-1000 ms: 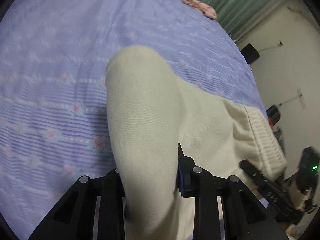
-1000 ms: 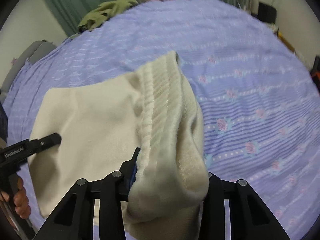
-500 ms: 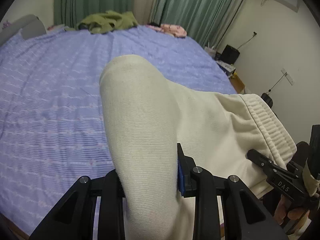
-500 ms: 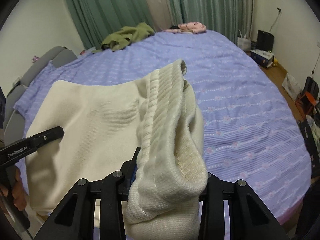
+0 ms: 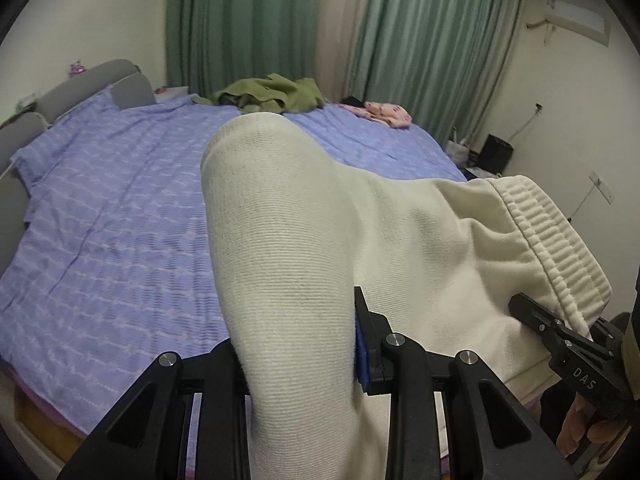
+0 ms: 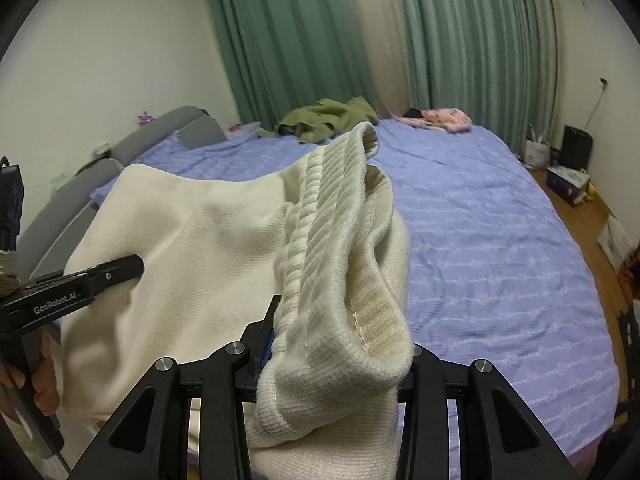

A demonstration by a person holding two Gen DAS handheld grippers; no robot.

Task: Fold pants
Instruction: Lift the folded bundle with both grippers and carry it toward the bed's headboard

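Cream knit pants (image 5: 304, 248) hang stretched between my two grippers above the bed. My left gripper (image 5: 296, 344) is shut on a bunched fold of the plain fabric, which bulges up over its fingers. My right gripper (image 6: 340, 344) is shut on the ribbed waistband (image 6: 332, 240), which loops up over the jaws. In the left wrist view the right gripper (image 5: 560, 332) shows at the far right, clamped on the waistband end (image 5: 560, 252). In the right wrist view the left gripper (image 6: 80, 284) shows at the left edge against the cloth (image 6: 192, 248).
A bed with a purple patterned sheet (image 5: 112, 216) lies below and ahead. An olive garment (image 5: 276, 94) and a pink one (image 5: 386, 112) lie at its far end by green curtains (image 6: 304, 40). A grey headboard (image 6: 140, 148) stands left; boxes and bags (image 6: 568, 172) sit on the floor right.
Both grippers have risen and tipped up with the pants, so the views now take in the curtains and walls instead of only the sheet. The grips on the cloth are unchanged.
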